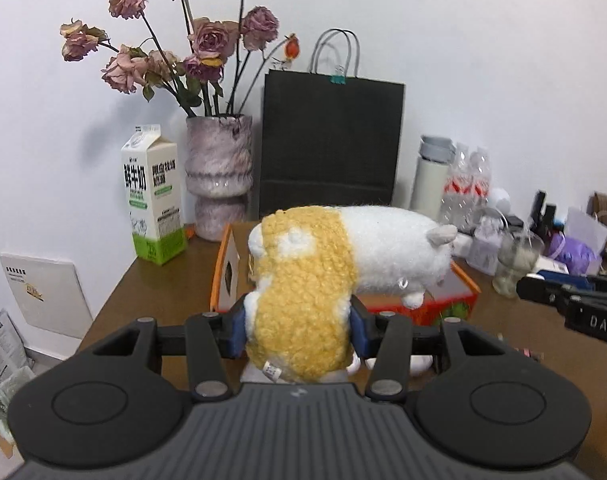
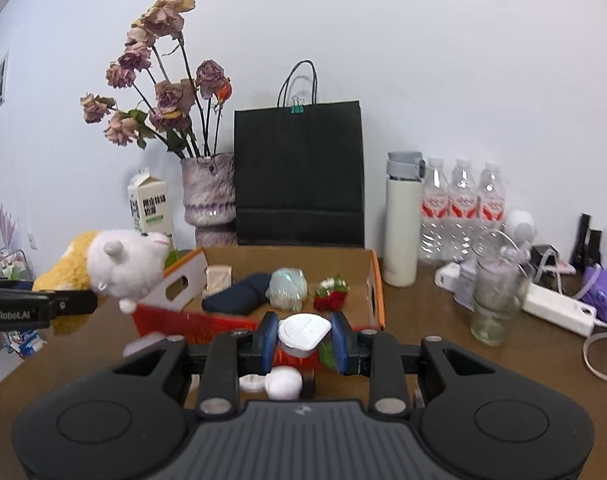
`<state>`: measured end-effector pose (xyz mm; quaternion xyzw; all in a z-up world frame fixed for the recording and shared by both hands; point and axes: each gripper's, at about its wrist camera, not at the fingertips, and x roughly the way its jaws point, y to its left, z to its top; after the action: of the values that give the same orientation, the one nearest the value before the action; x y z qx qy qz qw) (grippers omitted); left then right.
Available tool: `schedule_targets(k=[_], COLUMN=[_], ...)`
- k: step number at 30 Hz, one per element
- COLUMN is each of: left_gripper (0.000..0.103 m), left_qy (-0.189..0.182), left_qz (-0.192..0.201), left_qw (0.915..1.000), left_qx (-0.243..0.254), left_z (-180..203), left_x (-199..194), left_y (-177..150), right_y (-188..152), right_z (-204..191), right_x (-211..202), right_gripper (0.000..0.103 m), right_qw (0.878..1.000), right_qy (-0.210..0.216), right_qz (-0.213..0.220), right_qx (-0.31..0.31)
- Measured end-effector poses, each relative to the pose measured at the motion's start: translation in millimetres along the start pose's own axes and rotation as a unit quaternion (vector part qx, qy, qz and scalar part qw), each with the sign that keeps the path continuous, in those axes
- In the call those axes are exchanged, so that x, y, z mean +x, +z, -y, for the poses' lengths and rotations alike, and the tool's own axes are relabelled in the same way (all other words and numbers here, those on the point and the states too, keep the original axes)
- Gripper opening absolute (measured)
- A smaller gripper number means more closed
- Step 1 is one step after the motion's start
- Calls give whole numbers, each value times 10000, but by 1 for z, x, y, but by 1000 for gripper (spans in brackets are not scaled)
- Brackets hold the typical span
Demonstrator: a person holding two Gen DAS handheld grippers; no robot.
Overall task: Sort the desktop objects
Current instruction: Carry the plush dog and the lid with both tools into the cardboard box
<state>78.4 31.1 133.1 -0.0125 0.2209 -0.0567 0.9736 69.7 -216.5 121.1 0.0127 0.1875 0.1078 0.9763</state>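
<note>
My left gripper (image 1: 299, 330) is shut on a yellow and white plush toy (image 1: 343, 256), its blue pads pressing the yellow body. The toy hangs over the left end of the orange cardboard box (image 1: 459, 292). In the right wrist view the same plush toy (image 2: 119, 268) sits at the box's left flap, with the left gripper's arm (image 2: 39, 306) beside it. My right gripper (image 2: 303, 338) is shut on a small white rounded object (image 2: 303, 332), held just in front of the orange cardboard box (image 2: 375, 280). Inside the box lie a dark pouch (image 2: 235, 296), a pale green wrapped item (image 2: 289, 286) and a red flower piece (image 2: 331, 294).
At the back stand a milk carton (image 1: 153, 200), a vase of dried roses (image 1: 219, 176), a black paper bag (image 2: 299, 176), a white flask (image 2: 401, 220) and water bottles (image 2: 461, 204). A glass (image 2: 495, 300), power strip (image 2: 559, 310) and purple bag (image 2: 603, 292) crowd the right. Small white items (image 2: 281, 384) lie under my right gripper.
</note>
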Motion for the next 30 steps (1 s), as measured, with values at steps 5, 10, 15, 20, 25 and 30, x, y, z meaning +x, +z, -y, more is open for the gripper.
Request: schedule_targets(k=[5, 10, 15, 20, 25, 30], left_gripper=[49, 49, 49, 49, 49, 50], left_qy=[16, -70, -162, -82, -2, 93], left_qz=[-5, -188, -642, -1312, -1790, -2173], left_qw=[10000, 9996, 9974, 9905, 9838, 9761], left_qx=[-37, -190, -295, -412, -62, -27], left_z=[-6, -12, -18, -19, -2, 2], left_x=[32, 71, 120, 185, 240, 277], left_y=[43, 82, 113, 117, 90, 61], right_y=[41, 86, 116, 123, 99, 77], right_z=[4, 18, 36, 51, 58, 58], right_x=[28, 67, 116, 185, 257, 300], right_gripper=[27, 27, 27, 27, 27, 27], right_qw=[9998, 9997, 9981, 9942, 9834, 9736], right_qy=[116, 210, 220, -174, -368, -528], right_qz=[131, 29, -370, -974, -1755, -2220], right_qx=[-74, 152, 450, 422, 291, 37])
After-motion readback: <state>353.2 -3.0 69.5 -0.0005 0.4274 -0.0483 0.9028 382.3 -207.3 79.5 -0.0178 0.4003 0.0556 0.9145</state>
